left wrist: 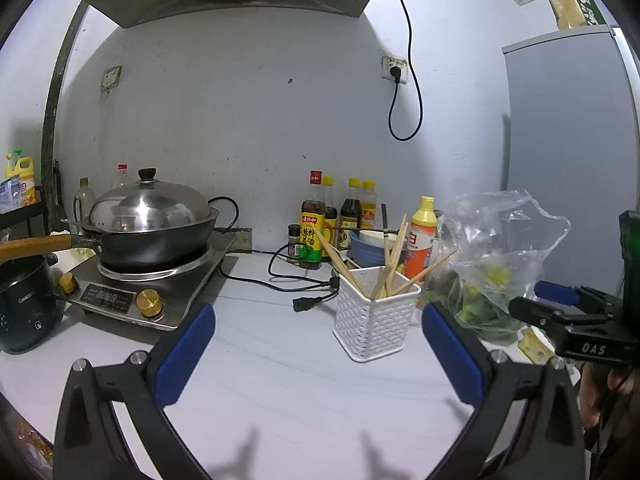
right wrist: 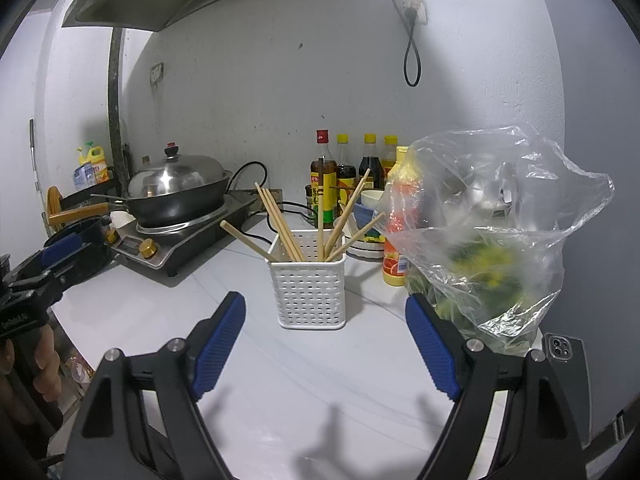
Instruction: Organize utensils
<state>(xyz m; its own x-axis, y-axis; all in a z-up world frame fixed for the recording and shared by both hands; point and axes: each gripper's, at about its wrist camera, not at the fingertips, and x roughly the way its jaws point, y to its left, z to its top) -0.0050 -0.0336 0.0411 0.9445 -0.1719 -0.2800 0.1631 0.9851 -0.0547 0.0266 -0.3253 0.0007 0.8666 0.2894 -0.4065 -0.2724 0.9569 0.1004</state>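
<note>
Upright on the white desk (right wrist: 320, 380): a white perforated holder (right wrist: 307, 280), near the middle of the surface, with several wooden chopsticks (right wrist: 282, 220) fanned out of its open top, leaning left and right. Just right of the holder, a clear plastic bag (right wrist: 492, 232) of greens, with a yellow-capped orange bottle (right wrist: 396, 236) pressed behind its left side. Behind the holder, stacked bowls (right wrist: 366, 208) and a row of sauce bottles (right wrist: 324, 184) against the wall. Further left, a lidded wok (left wrist: 148, 224) on an induction cooker (left wrist: 156, 280), a black power cord (left wrist: 280, 280) trailing across the desk toward the holder. Left gripper (left wrist: 318, 344) released, jaws spread wide, empty, facing the holder from the front left. Right gripper (right wrist: 326, 340) likewise released and empty, jaws wide, holder centred just beyond the fingertips, right finger (right wrist: 432, 348) close beside the bag.
</note>
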